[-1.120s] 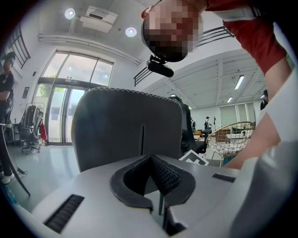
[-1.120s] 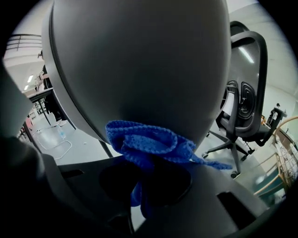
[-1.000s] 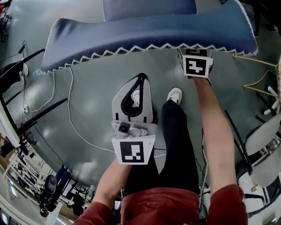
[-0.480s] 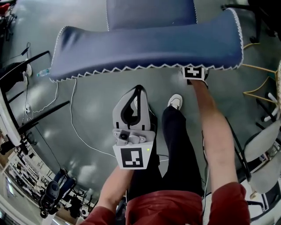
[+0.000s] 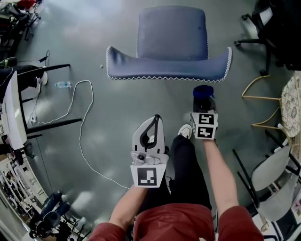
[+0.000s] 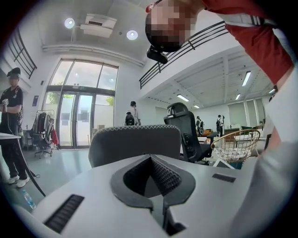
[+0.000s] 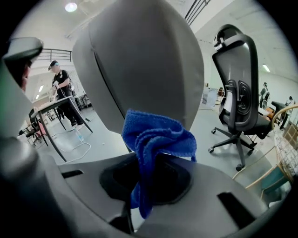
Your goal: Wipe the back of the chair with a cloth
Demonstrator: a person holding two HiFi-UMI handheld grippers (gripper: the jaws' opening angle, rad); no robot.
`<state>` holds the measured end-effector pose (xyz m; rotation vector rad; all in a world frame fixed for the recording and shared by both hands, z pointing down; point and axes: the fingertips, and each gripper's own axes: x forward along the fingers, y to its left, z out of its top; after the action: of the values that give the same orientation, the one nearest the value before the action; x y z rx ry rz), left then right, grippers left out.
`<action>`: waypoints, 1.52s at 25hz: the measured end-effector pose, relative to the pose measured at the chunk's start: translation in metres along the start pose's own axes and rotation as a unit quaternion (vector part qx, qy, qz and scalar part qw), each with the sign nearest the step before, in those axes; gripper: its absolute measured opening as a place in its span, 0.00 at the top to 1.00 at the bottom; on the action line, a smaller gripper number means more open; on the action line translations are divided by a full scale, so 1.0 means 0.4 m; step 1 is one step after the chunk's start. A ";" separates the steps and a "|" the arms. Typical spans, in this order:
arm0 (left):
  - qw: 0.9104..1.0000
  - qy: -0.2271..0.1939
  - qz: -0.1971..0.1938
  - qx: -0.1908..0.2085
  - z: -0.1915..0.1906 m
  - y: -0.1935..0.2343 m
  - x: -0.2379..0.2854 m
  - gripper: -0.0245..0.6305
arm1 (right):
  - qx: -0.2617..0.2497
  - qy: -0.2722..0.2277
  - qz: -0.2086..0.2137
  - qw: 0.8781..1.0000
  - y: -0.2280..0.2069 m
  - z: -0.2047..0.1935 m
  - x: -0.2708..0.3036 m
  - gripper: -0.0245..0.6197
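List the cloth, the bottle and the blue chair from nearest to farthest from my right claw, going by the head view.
1. The cloth, pinched in the right claw.
2. The chair, just ahead of the claw.
3. The bottle, far off to the left.

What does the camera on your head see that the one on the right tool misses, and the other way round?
Only the head view shows the grey left tool, shut and empty, the blue padded chair's seat, and the person's black trouser legs. Only the right gripper view shows a round ceiling light and an upper-floor railing. Both show the right tool shut on the fluffy blue cloth, the chair's back, and a white cable on the floor.
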<state>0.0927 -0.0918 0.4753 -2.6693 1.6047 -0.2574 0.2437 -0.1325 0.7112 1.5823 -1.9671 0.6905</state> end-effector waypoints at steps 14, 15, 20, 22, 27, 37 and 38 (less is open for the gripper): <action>0.999 0.027 0.005 -0.035 0.352 0.081 -0.326 0.95 | -0.022 -0.158 -0.020 0.987 0.281 0.360 -0.671 0.87; 0.999 0.017 0.003 -0.038 0.391 0.082 -0.345 0.95 | -0.026 -0.174 -0.021 0.984 0.299 0.395 -0.718 0.87; 0.999 -0.018 -0.011 -0.035 0.551 0.094 -0.471 0.95 | -0.047 -0.249 -0.026 0.967 0.389 0.533 -0.949 0.87; 0.999 -0.032 -0.012 -0.030 0.608 0.098 -0.529 0.95 | -0.056 -0.275 -0.025 0.960 0.427 0.578 -1.047 0.87; 0.996 -0.081 -0.015 -0.017 0.729 0.135 -0.665 0.95 | -0.068 -0.325 -0.033 0.943 0.503 0.650 -1.256 0.87; 0.994 -0.105 0.002 -0.015 0.875 0.191 -0.821 0.95 | -0.100 -0.385 -0.037 0.917 0.574 0.722 -1.493 0.87; 0.994 -0.108 0.004 -0.011 0.889 0.189 -0.826 0.95 | -0.104 -0.391 -0.038 0.914 0.571 0.730 -1.511 0.87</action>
<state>-0.0722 0.1375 0.0735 -2.5994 1.5614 0.0506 0.1079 0.1468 0.0737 1.9610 -2.3804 -0.2502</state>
